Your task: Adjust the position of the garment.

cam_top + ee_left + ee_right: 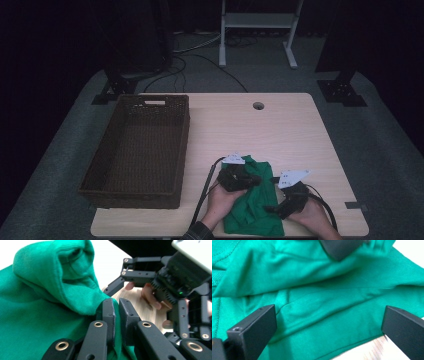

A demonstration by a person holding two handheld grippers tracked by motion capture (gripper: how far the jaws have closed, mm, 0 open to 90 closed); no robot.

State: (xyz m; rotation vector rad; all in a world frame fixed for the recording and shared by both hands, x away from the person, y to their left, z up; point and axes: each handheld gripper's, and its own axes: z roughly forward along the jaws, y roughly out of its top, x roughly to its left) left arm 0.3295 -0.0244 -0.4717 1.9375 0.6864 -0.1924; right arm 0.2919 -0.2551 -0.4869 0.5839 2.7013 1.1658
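While the green garment (252, 200) lies crumpled at the near edge of the surface (280, 130), between the two hands, it is judged that the work, apparently a folding or gathering of the cloth, is at an early stage; a raised fold is seen pinched in the fingers (108, 315) of the left gripper (239, 176), which are pressed almost together with green fabric caught between them; the fingers (253, 326) of the right gripper (292, 196) are shown spread wide, with a flat layer of the cloth lying between them and not clamped; no neat fold is yet to be seen, and the woven basket (137, 150) at the left of the surface is shown with nothing in it, so that shaping of the garment, and perhaps its placing in the basket, is judged to remain; as to edges, the garment's near hem reaches the front edge of the surface, where little margin is left; the basket's right wall stands near the left hand (220, 200), though apart from it; ample bare surface is offered beyond and to the right of the cloth, up to the cable hole (258, 106) near the far edge.
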